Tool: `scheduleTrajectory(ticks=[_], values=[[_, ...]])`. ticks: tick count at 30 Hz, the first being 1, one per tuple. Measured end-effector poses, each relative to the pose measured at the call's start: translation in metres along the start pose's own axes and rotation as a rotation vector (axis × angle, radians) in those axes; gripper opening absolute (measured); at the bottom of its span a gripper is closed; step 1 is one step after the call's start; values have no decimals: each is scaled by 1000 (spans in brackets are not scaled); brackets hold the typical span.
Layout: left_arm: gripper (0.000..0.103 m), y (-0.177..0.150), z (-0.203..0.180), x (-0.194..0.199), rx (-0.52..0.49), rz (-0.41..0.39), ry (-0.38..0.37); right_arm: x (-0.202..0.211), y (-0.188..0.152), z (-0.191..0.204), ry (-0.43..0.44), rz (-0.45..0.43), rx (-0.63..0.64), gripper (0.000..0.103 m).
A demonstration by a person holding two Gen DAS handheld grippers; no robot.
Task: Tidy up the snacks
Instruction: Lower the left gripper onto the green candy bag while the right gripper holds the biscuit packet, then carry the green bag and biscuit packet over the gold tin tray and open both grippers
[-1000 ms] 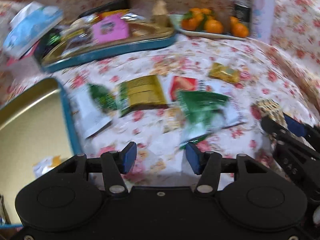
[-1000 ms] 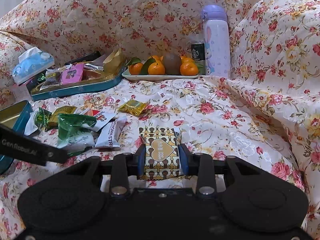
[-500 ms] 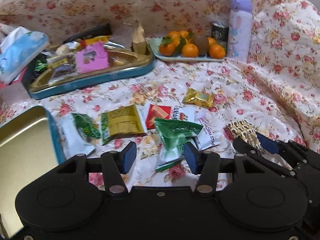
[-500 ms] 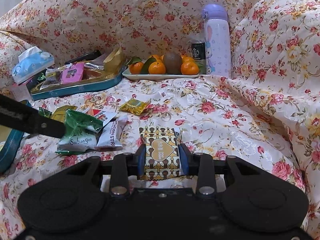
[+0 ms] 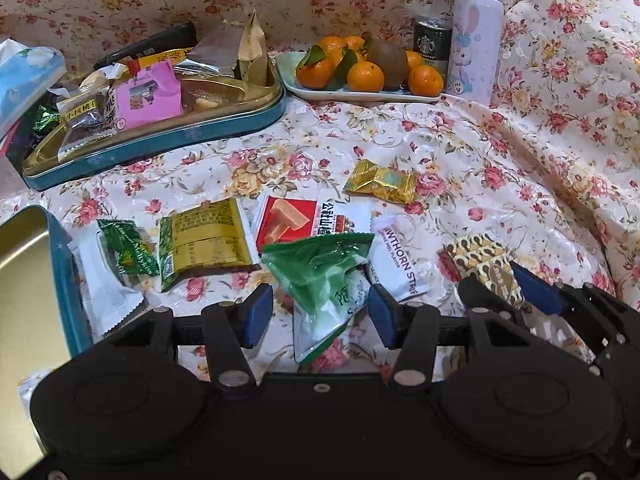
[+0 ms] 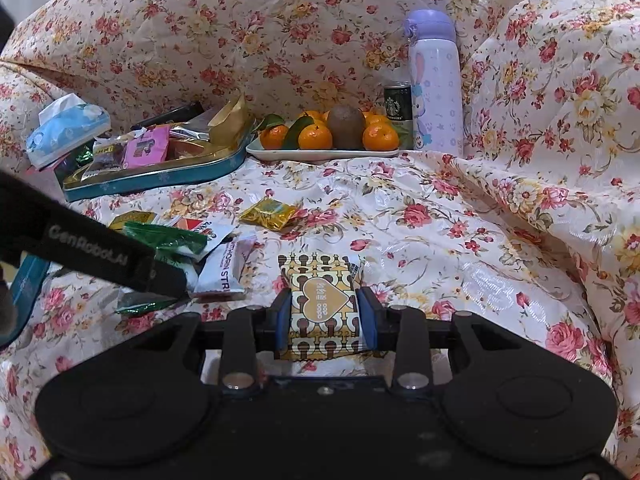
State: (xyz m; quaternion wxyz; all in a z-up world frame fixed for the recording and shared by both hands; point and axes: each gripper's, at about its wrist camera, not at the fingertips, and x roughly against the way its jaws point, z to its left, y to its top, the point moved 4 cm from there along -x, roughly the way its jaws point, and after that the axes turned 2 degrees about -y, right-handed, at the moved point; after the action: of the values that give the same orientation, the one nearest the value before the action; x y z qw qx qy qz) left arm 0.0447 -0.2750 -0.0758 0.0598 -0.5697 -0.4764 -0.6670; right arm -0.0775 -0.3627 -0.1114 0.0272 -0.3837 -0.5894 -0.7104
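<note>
Loose snack packets lie on the flowered cloth: a green-and-white packet [image 5: 324, 276], a gold-green one [image 5: 204, 236], a red-and-white one [image 5: 304, 220], a white hawthorn strip [image 5: 400, 264] and a gold candy [image 5: 380, 182]. My left gripper [image 5: 319, 316] hangs open over the green-and-white packet, which lies between the blue pads without touching them. My right gripper [image 6: 325, 316] is shut on a brown-and-gold patterned packet [image 6: 322, 300] that rests on the cloth. In the left wrist view, that right gripper [image 5: 510, 292] and its patterned packet [image 5: 480, 256] sit at the right.
A teal tin [image 5: 160, 148] with several snacks stands at the back left, and an open gold-lined tin [image 5: 60, 264] at the near left. Behind are a fruit plate [image 5: 360, 94], a can [image 5: 432, 40], a lilac bottle [image 5: 474, 36] and a tissue pack [image 5: 24, 76].
My left gripper has swung right, away from the open tin, and now straddles the green-and-white packet. The right gripper and its patterned packet have stayed put.
</note>
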Motion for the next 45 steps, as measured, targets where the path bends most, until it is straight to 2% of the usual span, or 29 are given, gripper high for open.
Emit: scheduleTrajectory(ticks=[7, 9, 13, 18, 24, 30, 35, 40, 45], values=[[56, 0, 2, -8, 42, 5, -5, -2, 1, 0, -2, 1, 7, 37], [51, 0, 4, -6, 59, -1, -10, -2, 1, 0, -2, 1, 9, 37], [50, -1, 11, -2, 105, 3, -37, -1, 2, -1, 1, 4, 1, 37], [50, -8, 17, 11, 120, -3, -30, 3, 2, 2, 5, 5, 8, 36], [50, -23, 20, 33, 102, -10, -13, 21, 3, 10, 6, -6, 21, 36], [50, -45, 26, 59, 91, -10, 3, 55, 0, 26, 39, -9, 60, 36], [50, -68, 36, 81, 99, -2, 41, 87, -10, 45, 85, 3, 81, 36], [50, -91, 54, 97, 161, 22, 74, 113, -26, 62, 140, 55, 75, 36], [50, -114, 73, 110, 209, 34, 152, 132, -43, 80, 181, 93, 103, 36]])
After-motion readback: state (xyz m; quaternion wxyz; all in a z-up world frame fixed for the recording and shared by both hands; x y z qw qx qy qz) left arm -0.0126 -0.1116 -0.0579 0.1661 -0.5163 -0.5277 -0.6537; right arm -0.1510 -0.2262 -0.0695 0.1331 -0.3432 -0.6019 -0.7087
